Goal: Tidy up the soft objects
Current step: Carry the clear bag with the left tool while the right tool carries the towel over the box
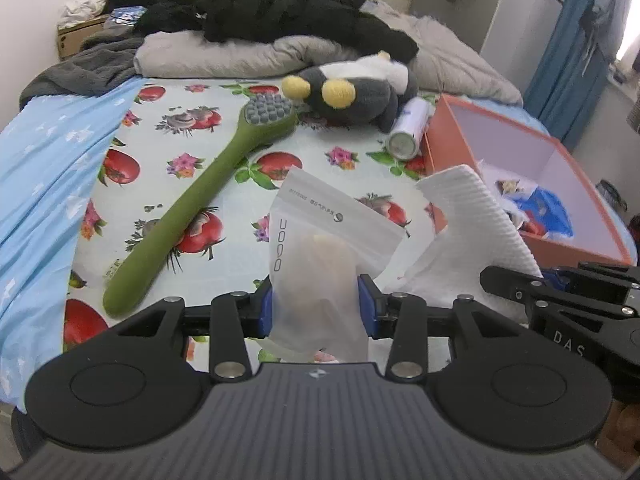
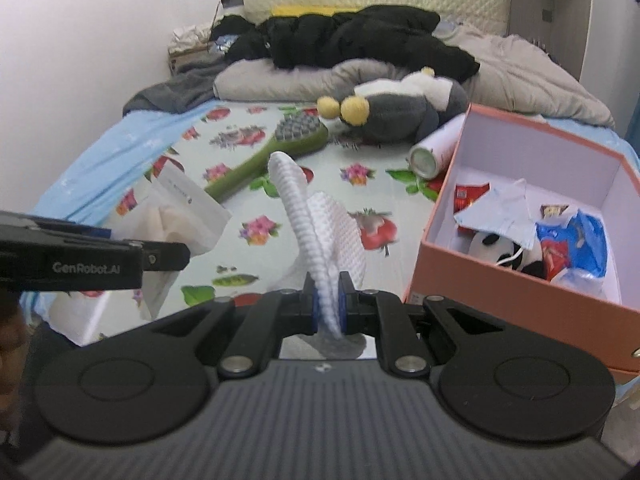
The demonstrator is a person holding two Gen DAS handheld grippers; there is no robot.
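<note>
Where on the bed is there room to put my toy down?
Bare sheet lies between the green brush, the spray can and the orange box. It is crowded at the far end by the plush toy, and inside the box.

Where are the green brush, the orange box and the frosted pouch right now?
green brush (image 1: 188,216), left wrist view, middle of its handle.
orange box (image 2: 520,304), right wrist view, its near outer wall.
frosted pouch (image 1: 316,280), left wrist view, its body between the blue pads.
</note>
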